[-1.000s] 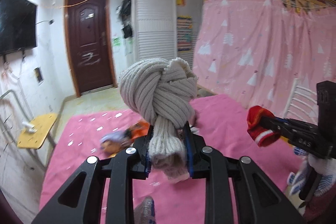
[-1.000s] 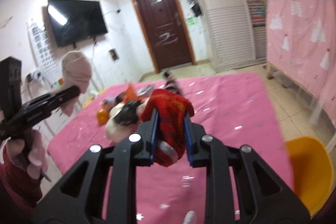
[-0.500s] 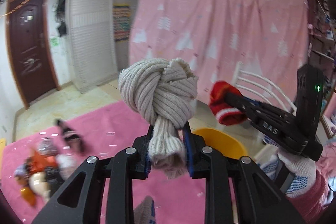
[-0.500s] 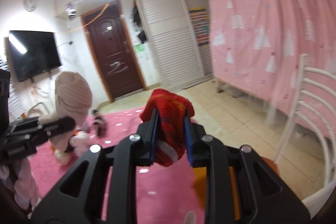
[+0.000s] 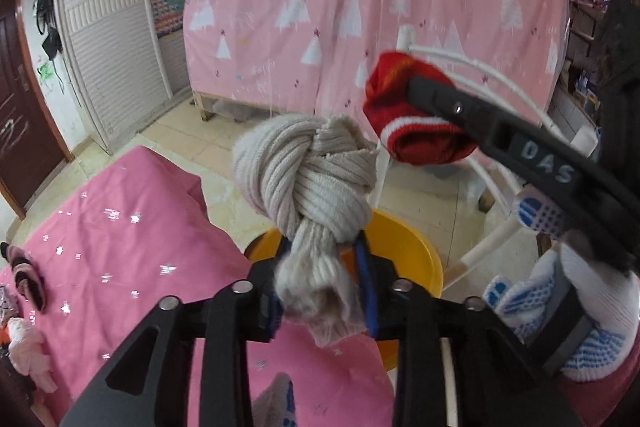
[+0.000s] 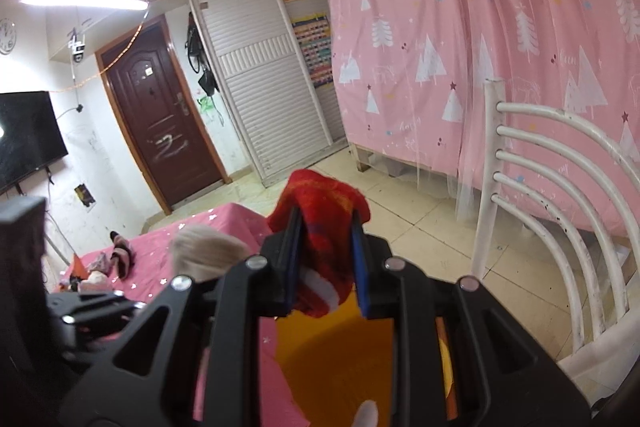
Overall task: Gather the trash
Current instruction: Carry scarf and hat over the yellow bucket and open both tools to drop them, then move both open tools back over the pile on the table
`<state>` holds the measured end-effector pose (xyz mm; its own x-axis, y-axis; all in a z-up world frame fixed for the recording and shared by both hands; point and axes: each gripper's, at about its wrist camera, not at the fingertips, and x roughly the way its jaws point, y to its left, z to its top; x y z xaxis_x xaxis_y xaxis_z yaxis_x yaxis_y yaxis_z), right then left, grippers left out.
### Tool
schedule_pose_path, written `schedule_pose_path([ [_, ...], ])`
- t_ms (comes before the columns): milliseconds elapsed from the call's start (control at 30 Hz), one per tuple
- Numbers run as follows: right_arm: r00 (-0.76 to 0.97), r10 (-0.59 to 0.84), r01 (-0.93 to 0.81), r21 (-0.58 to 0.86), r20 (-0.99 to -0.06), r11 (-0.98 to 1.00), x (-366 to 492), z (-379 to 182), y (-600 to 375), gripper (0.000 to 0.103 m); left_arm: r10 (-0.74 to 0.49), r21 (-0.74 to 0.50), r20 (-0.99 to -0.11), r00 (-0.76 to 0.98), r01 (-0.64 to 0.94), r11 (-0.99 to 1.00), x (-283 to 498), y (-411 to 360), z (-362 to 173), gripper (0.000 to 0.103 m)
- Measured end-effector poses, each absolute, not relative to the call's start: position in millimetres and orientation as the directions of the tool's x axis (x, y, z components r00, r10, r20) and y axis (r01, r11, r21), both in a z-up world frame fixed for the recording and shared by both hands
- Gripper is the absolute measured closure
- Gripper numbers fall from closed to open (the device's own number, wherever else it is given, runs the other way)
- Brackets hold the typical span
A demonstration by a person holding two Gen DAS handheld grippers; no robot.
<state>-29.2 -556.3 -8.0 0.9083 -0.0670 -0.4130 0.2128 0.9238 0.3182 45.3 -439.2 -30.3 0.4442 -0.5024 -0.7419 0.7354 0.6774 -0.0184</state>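
Both knitted bundles have travelled away from the pile on the pink surface [image 5: 120,239] and now hang over the yellow basin [image 5: 416,247] that stands on the tiled floor beside it. Before, they were above the middle of the pink cloth; now the basin lies directly under and in front of them.

The beige knotted sock [image 5: 308,179] sits between the blue pads of the left tongs [image 5: 322,291], and these jaws have just been opening. A gap shows on the right side between the pad and the wool, so the grip looks loosened; in my judgement the bundle is at the point of being let go, and it should fall into the basin. The red sock [image 6: 324,239] is firmly pinched in the right tongs [image 6: 326,267], whose jaws are closed on it, just beside the beige one and a little higher in the left view.

For the task this means that two items are nearly delivered: one release is under way, the other is not yet begun. More small items [image 5: 28,311] lie at the far end of the pink surface, well apart from the basin. Behind the basin stands a white chair [image 6: 560,187], and beyond it the pink curtain [image 6: 480,47].
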Motion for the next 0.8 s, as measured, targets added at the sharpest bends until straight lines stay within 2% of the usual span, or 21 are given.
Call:
schedule_pose_path([
  [100,0.903,-0.061,0.218,0.330,-0.426,0.918,-25.9,-12.0,-556.5,0.072,-0.493,-0.004,-0.732,0.470,0.721,0.693,51.4,-442.1,-32.4,0.044],
  [133,0.901,-0.060,0.220,0.333,-0.429,0.917,-25.2,-12.6,-558.1,0.069,-0.495,-0.009,-0.728,0.475,0.715,0.699,52.7,-439.4,-31.8,0.042],
  [200,0.898,-0.054,0.220,0.339,-0.437,0.915,-23.3,-16.0,-559.4,0.062,-0.488,-0.017,-0.729,0.479,0.700,0.714,55.2,-433.1,-29.4,0.041],
  [367,0.898,-0.035,0.202,0.339,-0.438,0.919,-21.1,-16.1,-551.8,0.060,-0.488,-0.049,-0.715,0.500,0.662,0.748,52.9,-408.1,-19.5,0.041],
  [433,0.904,-0.018,0.181,0.343,-0.428,0.922,-20.7,-13.7,-546.5,0.052,-0.500,-0.076,-0.702,0.506,0.645,0.760,50.6,-394.5,-12.7,0.041],
  [500,0.909,-0.004,0.158,0.335,-0.417,0.929,-20.2,-10.1,-537.5,0.037,-0.512,-0.101,-0.686,0.516,0.630,0.770,46.8,-380.9,-6.3,0.041],
  [567,0.913,0.015,0.129,0.325,-0.407,0.937,-19.7,-5.9,-526.5,0.033,-0.522,-0.124,-0.670,0.528,0.613,0.780,42.3,-365.9,1.4,0.041],
  [700,0.922,0.056,0.079,0.329,-0.382,0.941,-19.9,0.9,-507.2,0.013,-0.532,-0.161,-0.636,0.559,0.578,0.800,36.0,-335.5,16.7,0.037],
  [800,0.924,0.110,0.022,0.338,-0.365,0.941,-20.5,6.3,-491.0,0.011,-0.520,-0.175,-0.597,0.611,0.534,0.827,28.6,-300.1,26.5,0.032],
])
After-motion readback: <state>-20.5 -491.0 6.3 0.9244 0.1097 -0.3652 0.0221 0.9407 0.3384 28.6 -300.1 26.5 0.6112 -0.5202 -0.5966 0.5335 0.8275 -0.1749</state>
